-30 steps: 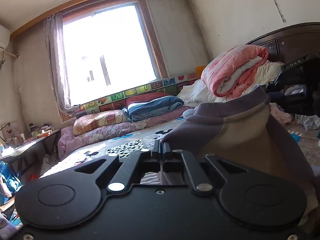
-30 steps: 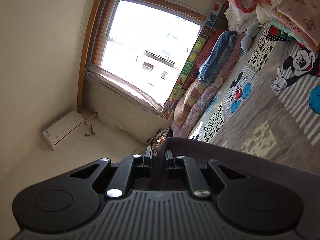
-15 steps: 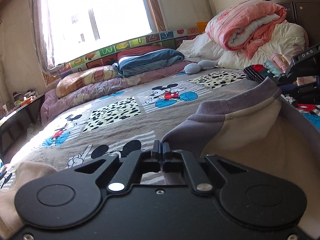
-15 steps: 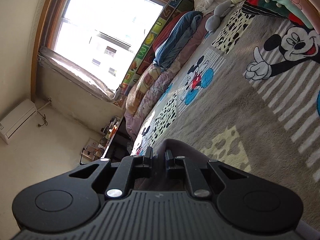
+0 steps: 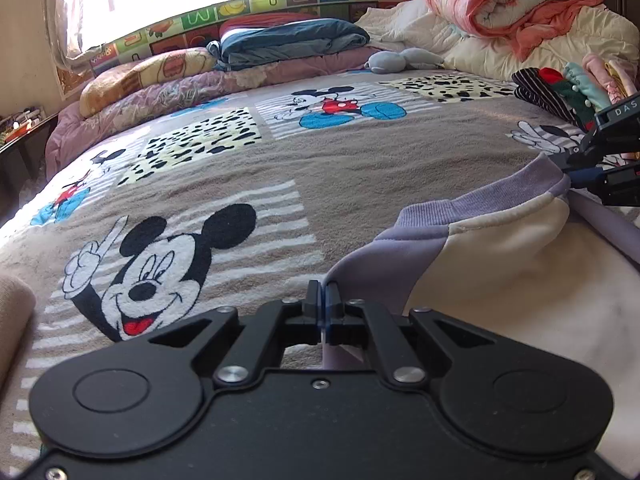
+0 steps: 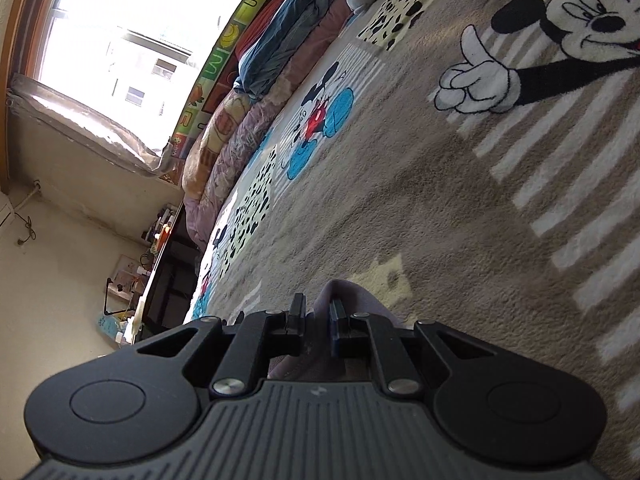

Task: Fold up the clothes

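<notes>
A lilac and cream sweatshirt (image 5: 500, 256) hangs stretched between my two grippers, low over the cartoon-mouse blanket (image 5: 280, 168). My left gripper (image 5: 322, 300) is shut on the sweatshirt's lilac edge. The right gripper (image 5: 576, 168) shows at the right edge of the left wrist view, pinching the ribbed lilac hem. In the right wrist view, rolled sideways, my right gripper (image 6: 318, 320) is shut on a fold of lilac fabric (image 6: 344, 300); the remainder of the garment is hidden behind the gripper body.
A stack of folded clothes (image 5: 568, 88) sits at the right of the bed. Rolled quilts (image 5: 516, 4), pillows (image 5: 148, 76) and a grey plush toy (image 5: 404, 58) line the far side under the window. A beige garment (image 5: 12, 312) lies at the left edge. A dark desk (image 6: 168, 248) stands beside the bed.
Both grippers came down and tilted toward the bed with the sweatshirt held between them. The window and wall have slid out of view; the blanket now fills both views.
</notes>
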`<control>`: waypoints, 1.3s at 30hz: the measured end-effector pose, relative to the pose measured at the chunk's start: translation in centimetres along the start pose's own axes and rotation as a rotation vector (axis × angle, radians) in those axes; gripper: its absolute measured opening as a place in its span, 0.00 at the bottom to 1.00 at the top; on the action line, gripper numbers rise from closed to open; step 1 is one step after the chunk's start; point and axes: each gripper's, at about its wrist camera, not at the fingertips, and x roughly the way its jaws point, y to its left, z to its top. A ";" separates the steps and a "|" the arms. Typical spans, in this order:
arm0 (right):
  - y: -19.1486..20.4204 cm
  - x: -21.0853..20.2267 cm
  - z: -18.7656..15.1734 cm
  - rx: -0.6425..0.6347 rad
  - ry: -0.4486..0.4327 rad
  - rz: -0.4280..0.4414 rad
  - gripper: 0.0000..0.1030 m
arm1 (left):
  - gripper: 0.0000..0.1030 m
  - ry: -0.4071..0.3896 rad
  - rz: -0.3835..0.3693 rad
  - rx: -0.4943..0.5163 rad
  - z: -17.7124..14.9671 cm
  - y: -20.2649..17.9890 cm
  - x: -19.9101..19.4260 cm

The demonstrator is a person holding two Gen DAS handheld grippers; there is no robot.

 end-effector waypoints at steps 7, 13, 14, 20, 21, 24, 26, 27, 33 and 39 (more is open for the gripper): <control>-2.1 2.1 0.2 0.087 0.046 -0.077 0.20 | 0.09 0.150 -0.066 -0.210 0.7 2.5 2.1; -1.5 -0.9 2.0 0.116 -0.073 -0.063 0.58 | 0.41 0.185 -0.045 -0.353 1.3 4.4 0.7; -1.5 -1.7 2.5 0.117 -0.086 -0.057 0.58 | 0.52 0.170 -0.017 -0.351 1.1 4.5 -0.1; -2.2 -8.3 1.8 0.082 -0.103 -0.003 0.63 | 0.53 0.058 0.047 -0.369 -1.2 4.4 -7.3; -2.6 -9.7 1.0 0.079 -0.105 0.003 0.63 | 0.53 0.040 0.041 -0.361 -1.7 4.0 -8.8; -4.1 -14.0 -1.9 0.084 -0.117 0.016 0.65 | 0.53 -0.010 0.025 -0.327 -3.6 2.0 -13.2; -5.6 -17.0 -4.2 0.122 -0.153 0.024 0.66 | 0.54 -0.035 0.008 -0.314 -5.0 0.7 -15.9; -6.3 -18.4 -5.3 0.143 -0.169 0.035 0.66 | 0.55 -0.047 0.002 -0.308 -5.6 0.0 -17.1; -9.0 -24.7 -11.6 0.117 -0.245 0.053 0.68 | 0.58 -0.115 -0.005 -0.185 -8.8 -5.1 -23.0; -7.4 -26.6 -15.0 -0.058 -0.196 -0.005 0.72 | 0.63 -0.132 0.027 0.159 -12.5 -12.0 -24.8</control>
